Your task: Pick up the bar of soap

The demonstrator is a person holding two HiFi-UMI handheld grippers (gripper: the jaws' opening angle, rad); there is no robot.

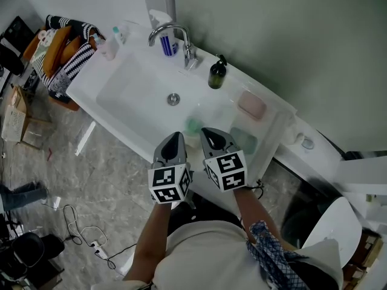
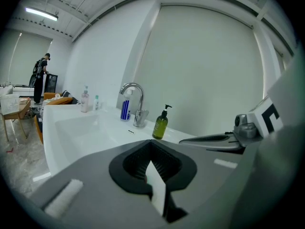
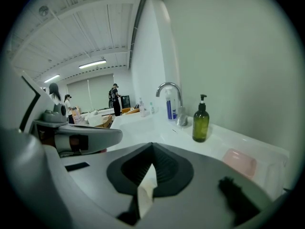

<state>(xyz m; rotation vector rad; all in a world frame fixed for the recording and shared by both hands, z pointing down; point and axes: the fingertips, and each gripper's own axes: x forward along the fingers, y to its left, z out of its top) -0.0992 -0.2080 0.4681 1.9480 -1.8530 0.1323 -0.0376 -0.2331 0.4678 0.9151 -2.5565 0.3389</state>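
Two claws hang over the near edge of the white counter [image 1: 136, 141], on the person's side of the faucet [image 1: 176, 36]. The left claw [image 1: 174, 142] is pressed together with nothing between its jaws. The right claw [image 1: 211, 136] is the same, pinched shut on nothing.

There is one pink bar of soap [image 1: 252, 106]. It lies on the counter to the right of the faucet and nearer the person, well apart from both claws. I cannot tell whether it sits in a dish of its own colour. One paler greenish slab [image 1: 243, 140] lies nearer the person than the pink bar, just beside the right claw's tip. It is too faint to say whether it is a second bar.

There are two pump bottles. One is blue and white [image 1: 167, 41], just left of the faucet, and one is dark green [image 1: 217, 74], just right of it. Two small bottles [image 1: 110, 46] stand at the counter's end far to the faucet's left.

One basin [image 1: 130, 86] lies in front of the faucet. It holds its drain [image 1: 173, 99] and one small green thing [image 1: 192, 125] near the claws. One basket [image 1: 60, 50] stands beyond the counter's end, far left of the faucet, and it holds striped and orange cloth.
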